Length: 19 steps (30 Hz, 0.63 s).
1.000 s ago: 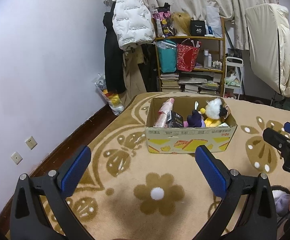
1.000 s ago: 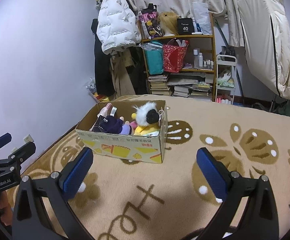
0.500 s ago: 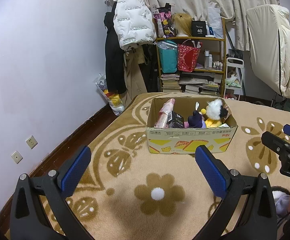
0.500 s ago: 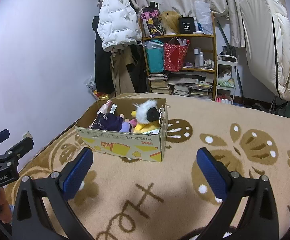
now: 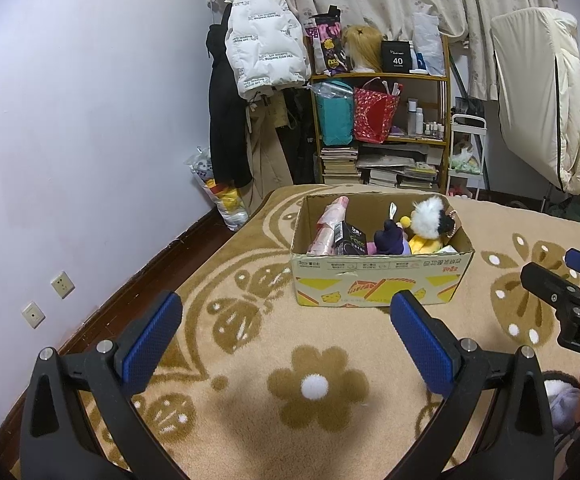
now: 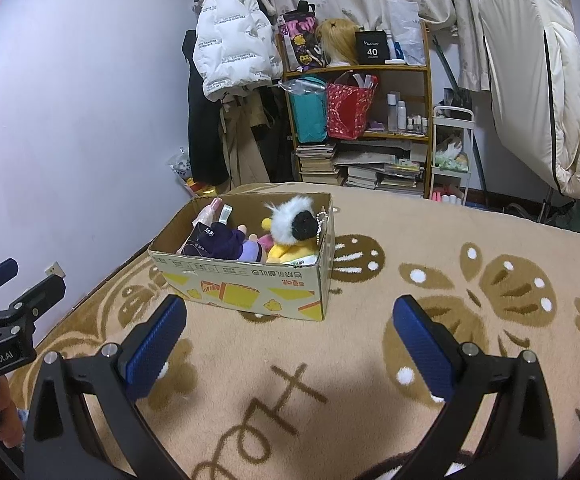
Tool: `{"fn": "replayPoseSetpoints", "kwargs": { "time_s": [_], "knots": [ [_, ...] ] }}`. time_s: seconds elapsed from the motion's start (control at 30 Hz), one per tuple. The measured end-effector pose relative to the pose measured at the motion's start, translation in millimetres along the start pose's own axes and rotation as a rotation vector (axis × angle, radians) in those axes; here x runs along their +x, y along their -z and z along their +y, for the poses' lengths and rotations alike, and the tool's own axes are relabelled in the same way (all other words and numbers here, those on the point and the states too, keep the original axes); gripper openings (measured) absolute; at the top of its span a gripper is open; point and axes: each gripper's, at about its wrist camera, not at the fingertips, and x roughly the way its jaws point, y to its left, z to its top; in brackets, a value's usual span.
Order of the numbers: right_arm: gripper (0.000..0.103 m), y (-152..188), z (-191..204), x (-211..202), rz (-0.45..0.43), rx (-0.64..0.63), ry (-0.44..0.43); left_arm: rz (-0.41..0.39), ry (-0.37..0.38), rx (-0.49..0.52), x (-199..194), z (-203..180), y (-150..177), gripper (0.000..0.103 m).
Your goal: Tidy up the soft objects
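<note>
An open cardboard box sits on a beige carpet patterned with brown flowers and butterflies. In the left wrist view the box lies at 12 o'clock from the left gripper; in the right wrist view the box lies at about 11 o'clock from the right gripper. Its front panel carries yellow cheese-like graphics and a strip of red and dark print, upside down and too small to read.

Inside the box are soft toys: a yellow plush with a white fluffy mane and black face, a dark purple plush beside it, a pink wrapped bundle at the left end, and a black carton with partly readable green lettering.

Both grippers hover above the carpet with their blue-padded jaws spread wide, holding nothing. The right gripper appears at 3 o'clock in the left view, its body showing the letters "DAS". The left gripper shows at 9 o'clock in the right view, marked "GenRobot.AI".

Behind the box stands a wooden shelf with stacked books, a teal bag, a red bag, a blonde wig and a black box reading "40 COLORS". A white puffer jacket with repeated small print hangs at 11 o'clock.
</note>
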Motion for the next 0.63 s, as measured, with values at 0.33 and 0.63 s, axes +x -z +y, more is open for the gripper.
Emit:
{"fn": "replayPoseSetpoints", "kwargs": {
  "time_s": [0.33,0.63],
  "knots": [
    [0.103,-2.1,0.3,-0.3,0.001,-0.002,0.000,0.000,0.002,0.002,0.3,0.7,-0.1,0.103],
    [0.103,-1.9,0.1,-0.3,0.003,-0.002,0.002,0.001,0.003,0.001,0.1,0.2,-0.2,0.103]
  ]
}}
